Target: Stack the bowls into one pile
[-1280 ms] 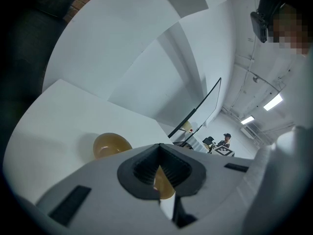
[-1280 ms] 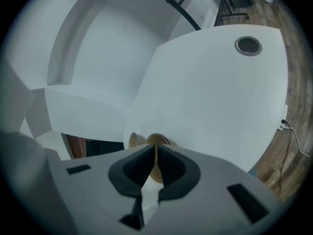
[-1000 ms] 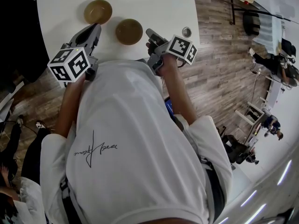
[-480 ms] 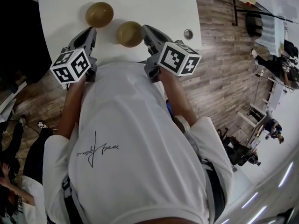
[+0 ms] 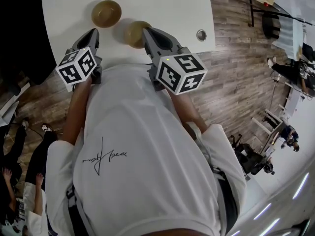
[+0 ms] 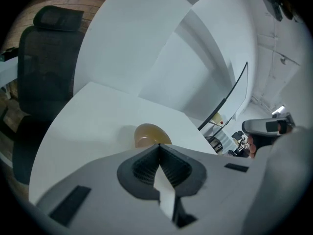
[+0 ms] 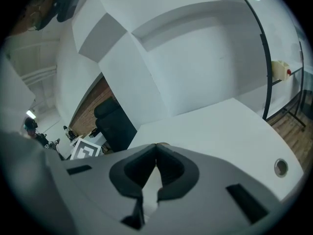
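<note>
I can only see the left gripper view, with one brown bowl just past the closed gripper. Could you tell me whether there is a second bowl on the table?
Observer: Yes. The head view shows two brown bowls sitting apart on the white table, a far bowl and a nearer bowl. They are not stacked.
Operator: Thank you. Where is the right gripper?
Observer: In the head view the right gripper overlaps the nearer bowl's right side and hides part of it. I cannot tell whether it touches the bowl.
Operator: Is it holding anything?
Observer: No. In the right gripper view its jaws are together with nothing between them.
</note>
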Available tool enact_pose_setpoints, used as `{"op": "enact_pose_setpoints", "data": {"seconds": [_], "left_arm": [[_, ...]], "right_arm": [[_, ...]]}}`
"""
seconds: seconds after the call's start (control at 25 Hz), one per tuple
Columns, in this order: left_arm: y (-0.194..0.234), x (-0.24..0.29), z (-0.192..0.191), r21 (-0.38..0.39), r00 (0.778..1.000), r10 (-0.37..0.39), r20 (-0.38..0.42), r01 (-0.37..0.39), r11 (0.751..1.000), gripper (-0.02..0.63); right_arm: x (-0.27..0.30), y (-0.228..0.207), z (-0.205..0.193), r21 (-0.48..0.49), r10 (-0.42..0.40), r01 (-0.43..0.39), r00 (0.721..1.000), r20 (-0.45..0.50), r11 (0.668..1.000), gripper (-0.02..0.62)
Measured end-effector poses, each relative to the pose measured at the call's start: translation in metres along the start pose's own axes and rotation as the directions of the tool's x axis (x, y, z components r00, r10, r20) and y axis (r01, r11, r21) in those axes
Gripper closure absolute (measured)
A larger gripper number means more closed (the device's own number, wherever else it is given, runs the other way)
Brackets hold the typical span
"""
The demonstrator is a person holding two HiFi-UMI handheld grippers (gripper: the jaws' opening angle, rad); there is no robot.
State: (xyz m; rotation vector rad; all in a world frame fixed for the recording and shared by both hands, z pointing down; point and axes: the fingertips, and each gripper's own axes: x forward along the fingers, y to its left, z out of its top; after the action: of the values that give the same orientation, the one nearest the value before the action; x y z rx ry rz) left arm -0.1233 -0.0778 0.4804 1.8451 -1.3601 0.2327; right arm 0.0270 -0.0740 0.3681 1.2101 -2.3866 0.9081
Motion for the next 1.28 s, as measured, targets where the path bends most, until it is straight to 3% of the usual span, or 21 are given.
{"op": "enact_pose_setpoints", "data": {"seconds": [0.24, 0.68, 0.8, 1.28], "left_arm": [[0.015, 0.009, -0.004, -0.172, 1.000, -0.001, -0.001, 0.001, 0.985, 0.600], [0.027, 0.021, -0.018, -0.324, 1.000, -0.009, -0.026, 0.000, 0.946, 0.594], [0.025, 0.027, -0.022, -0.402, 0.998, -0.055, -0.023, 0.041, 0.915, 0.518], [0.036, 0.041, -0.026, -0.512, 0.997, -0.072, -0.018, 0.053, 0.858, 0.517]], "right_arm": [[0.003, 0.010, -0.009, -0.074, -0.004, 0.004, 1.000, -0.010, 0.997, 0.584], [0.000, 0.020, -0.010, -0.154, -0.019, 0.016, 1.000, -0.018, 0.988, 0.584], [0.001, 0.017, -0.013, -0.144, -0.017, 0.013, 0.999, -0.029, 0.989, 0.584], [0.008, 0.017, -0.023, -0.085, 0.016, -0.022, 0.997, -0.073, 0.996, 0.584]]}}
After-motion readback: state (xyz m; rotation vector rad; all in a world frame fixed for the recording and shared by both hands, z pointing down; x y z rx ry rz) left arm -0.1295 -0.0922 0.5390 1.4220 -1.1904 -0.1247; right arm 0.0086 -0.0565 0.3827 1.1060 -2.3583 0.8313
